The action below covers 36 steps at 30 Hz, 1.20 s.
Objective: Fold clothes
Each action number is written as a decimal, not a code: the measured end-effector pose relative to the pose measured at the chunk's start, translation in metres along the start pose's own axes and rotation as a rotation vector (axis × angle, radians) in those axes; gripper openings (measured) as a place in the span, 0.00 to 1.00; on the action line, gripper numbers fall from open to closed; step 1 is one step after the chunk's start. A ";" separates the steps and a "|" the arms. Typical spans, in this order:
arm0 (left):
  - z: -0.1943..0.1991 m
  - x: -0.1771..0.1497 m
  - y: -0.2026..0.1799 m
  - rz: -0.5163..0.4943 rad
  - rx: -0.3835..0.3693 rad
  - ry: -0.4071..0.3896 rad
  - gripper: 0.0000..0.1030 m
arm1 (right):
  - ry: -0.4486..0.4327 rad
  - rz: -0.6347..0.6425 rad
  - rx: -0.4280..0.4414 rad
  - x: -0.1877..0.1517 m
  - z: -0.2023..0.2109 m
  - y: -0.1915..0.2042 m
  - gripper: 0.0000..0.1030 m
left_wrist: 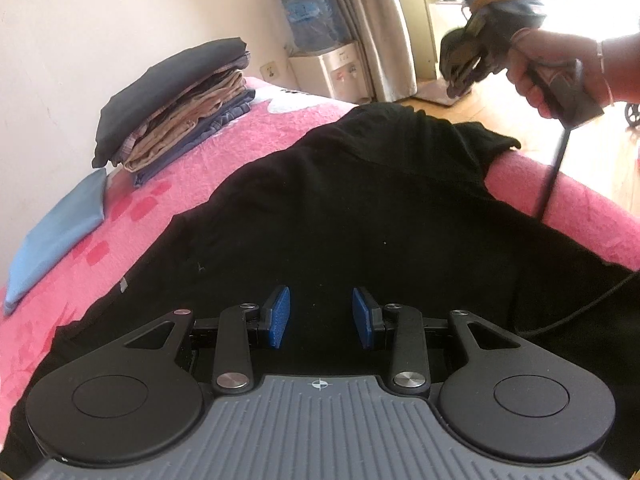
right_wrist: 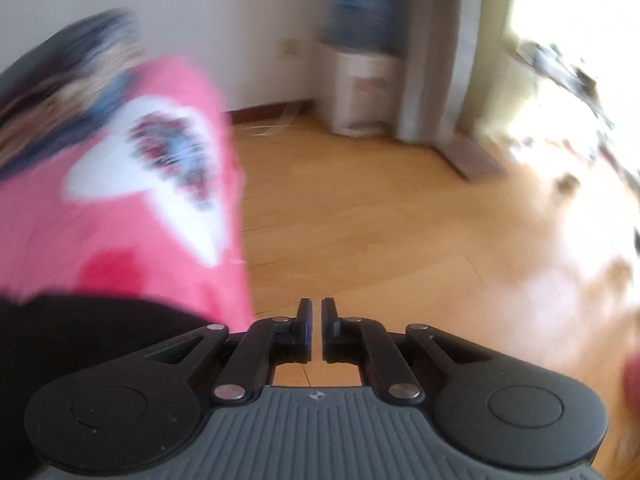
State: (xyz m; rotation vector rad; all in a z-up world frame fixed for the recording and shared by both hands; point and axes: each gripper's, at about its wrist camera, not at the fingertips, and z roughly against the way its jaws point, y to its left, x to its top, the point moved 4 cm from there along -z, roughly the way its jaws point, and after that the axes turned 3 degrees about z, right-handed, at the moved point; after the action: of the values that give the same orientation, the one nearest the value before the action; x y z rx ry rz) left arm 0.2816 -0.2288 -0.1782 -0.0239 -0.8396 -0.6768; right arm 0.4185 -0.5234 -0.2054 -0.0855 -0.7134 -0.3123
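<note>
Two claws are working over a bed (left_wrist: 168, 184) covered in pink: the left claw (left_wrist: 322, 316) is hovering low above a black garment (left_wrist: 360, 208), its blue pads standing apart and grasping nothing, while the right claw (right_wrist: 317, 330) is hanging off the bed's far edge over wooden floor (right_wrist: 360, 208), its fingers nearly closed on air. The garment is lying spread directly ahead of and beneath the left claw, its long axis running away from that claw toward the bed's far corner, where its end is drooping over the edge. In the left view the right claw's holder, a hand (left_wrist: 540, 76), is sitting beyond that far end, so each claw is nearer one end. No containers are showing; a stack of folded clothes (left_wrist: 176, 104) and a folded blue cloth (left_wrist: 56, 236) are resting to the left.
</note>
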 end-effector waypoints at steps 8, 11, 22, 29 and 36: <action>0.000 0.002 0.044 0.183 -0.007 -0.053 0.34 | -0.054 0.342 0.488 0.005 0.048 0.098 0.29; -0.008 0.002 0.062 0.250 0.011 -0.042 0.34 | -0.028 0.440 0.504 0.002 0.044 0.131 0.33; -0.038 0.015 0.080 0.280 0.038 -0.047 0.34 | 0.060 0.575 0.575 -0.004 0.038 0.154 0.34; -0.053 0.015 0.085 0.284 0.058 -0.036 0.34 | 0.066 0.621 0.584 -0.011 0.039 0.159 0.34; -0.059 0.010 0.090 0.301 0.080 -0.028 0.34 | 0.053 0.700 0.575 -0.025 0.044 0.174 0.30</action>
State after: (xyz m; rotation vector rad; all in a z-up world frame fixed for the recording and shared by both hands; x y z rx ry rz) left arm 0.3768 -0.1790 -0.1897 -0.0861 -0.8676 -0.3605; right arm 0.4265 -0.3434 -0.1834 0.2180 -0.6558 0.5604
